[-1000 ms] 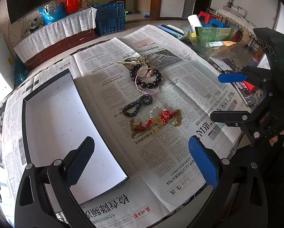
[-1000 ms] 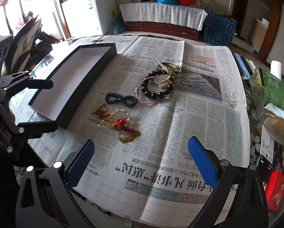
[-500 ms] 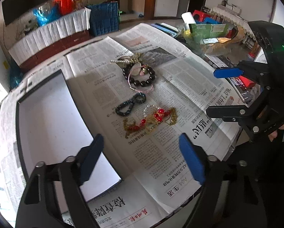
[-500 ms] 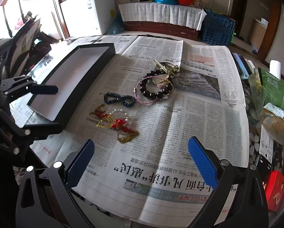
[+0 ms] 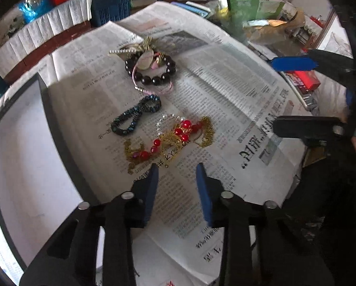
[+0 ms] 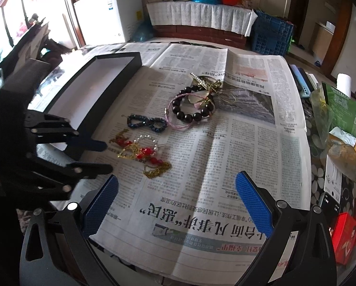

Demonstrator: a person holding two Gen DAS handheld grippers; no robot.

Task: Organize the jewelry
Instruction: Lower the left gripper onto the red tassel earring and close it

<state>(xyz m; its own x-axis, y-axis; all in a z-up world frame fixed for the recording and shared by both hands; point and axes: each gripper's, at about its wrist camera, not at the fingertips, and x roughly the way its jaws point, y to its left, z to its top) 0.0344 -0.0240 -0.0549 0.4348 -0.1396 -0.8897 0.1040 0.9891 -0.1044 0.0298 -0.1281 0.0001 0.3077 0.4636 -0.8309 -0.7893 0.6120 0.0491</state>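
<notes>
Gold-and-red beaded jewelry point(image 5: 168, 140) lies just ahead of the narrowly parted, empty left hand-held gripper point(image 5: 176, 169).

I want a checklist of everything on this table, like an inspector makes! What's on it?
Surface: newspaper spread over the table.
Job's things: black-rimmed tray with a bare white inside, at the left; red and gold beaded chain; dark blue beaded loop; black bead bracelet tangled with a pink cord and gold pieces. All the jewelry lies on the newspaper, none in the tray.
Clutter: green packet, red box and bags at the right edge.
Grippers: left hand-held gripper partly closed, empty, just short of the red and gold chain; right hand-held gripper wide open, empty.
Cables: nothing seen.
Surroundings: white appliance, blue crate.
</notes>
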